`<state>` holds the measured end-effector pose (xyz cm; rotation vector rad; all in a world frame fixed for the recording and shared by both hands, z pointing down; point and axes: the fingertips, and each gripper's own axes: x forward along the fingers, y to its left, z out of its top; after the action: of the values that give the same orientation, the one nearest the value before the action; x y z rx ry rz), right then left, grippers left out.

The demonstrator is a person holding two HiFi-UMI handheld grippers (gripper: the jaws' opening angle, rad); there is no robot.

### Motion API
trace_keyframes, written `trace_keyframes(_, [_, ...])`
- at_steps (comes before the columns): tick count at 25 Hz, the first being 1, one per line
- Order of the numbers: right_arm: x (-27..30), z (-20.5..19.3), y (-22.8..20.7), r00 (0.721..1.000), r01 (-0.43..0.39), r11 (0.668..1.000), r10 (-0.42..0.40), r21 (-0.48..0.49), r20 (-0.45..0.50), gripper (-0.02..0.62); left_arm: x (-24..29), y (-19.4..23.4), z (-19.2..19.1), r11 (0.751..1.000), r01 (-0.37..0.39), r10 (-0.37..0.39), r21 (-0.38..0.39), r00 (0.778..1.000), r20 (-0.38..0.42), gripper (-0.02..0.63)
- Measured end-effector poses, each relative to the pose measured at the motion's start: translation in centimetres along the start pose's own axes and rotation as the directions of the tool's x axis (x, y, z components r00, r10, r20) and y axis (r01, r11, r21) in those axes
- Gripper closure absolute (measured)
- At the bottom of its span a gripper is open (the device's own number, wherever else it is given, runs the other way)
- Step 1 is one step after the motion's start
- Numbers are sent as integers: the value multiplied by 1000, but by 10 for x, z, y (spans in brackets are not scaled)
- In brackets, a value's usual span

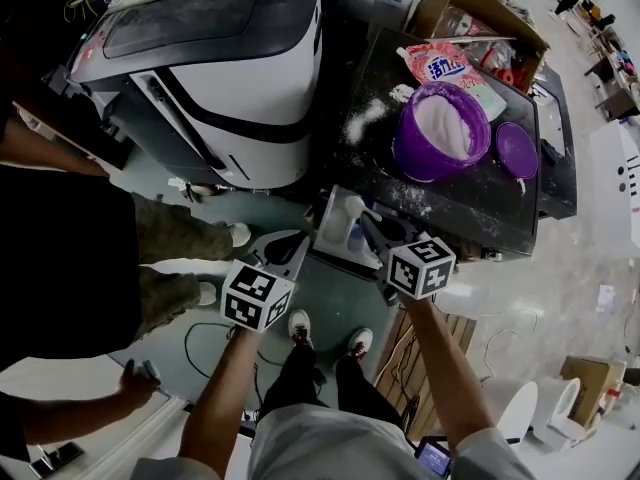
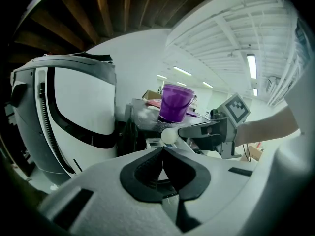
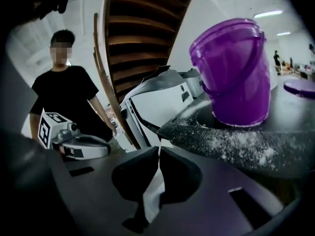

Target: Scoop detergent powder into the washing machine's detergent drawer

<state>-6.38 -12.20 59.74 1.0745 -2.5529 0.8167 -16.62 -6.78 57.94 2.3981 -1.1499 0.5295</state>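
Note:
A purple bucket (image 1: 441, 131) full of white detergent powder stands on the black table (image 1: 470, 213); it also shows as the bucket (image 2: 176, 103) and the bucket (image 3: 234, 73). The white detergent drawer (image 1: 334, 230) sticks out below the table's near-left corner, beside the washing machine (image 1: 225, 68). My right gripper (image 1: 368, 220) is shut on the handle of a white scoop (image 1: 352, 206), whose round bowl hangs over the drawer. That handle shows between the right gripper's (image 3: 158, 154) pads. My left gripper (image 1: 298, 248), just left of the drawer, is shut with nothing seen in it, its pads pressed together in the left gripper (image 2: 162, 154) view.
A purple lid (image 1: 516, 150), a detergent bag (image 1: 455, 68) and a cardboard box (image 1: 480, 13) lie on or behind the table. Spilled powder (image 3: 241, 142) dusts the tabletop. A person in a black shirt (image 1: 60, 258) stands at the left, close to the washing machine.

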Motion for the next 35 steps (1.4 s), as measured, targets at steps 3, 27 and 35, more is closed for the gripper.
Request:
trace_keyframes(3, [-11, 5, 1, 999, -21, 998, 19, 51, 27, 592, 1, -3, 6, 1000, 1, -1, 9, 1000, 6, 595])
trace_keyframes(27, [-227, 137, 6, 941, 257, 940, -190, -224, 281, 592, -45, -82, 159, 974, 7, -62, 224, 969, 238, 596])
trace_keyframes(35, [-271, 170, 20, 903, 363, 869, -240, -335, 357, 592, -65, -115, 208, 942, 11, -119, 336, 945, 305, 597])
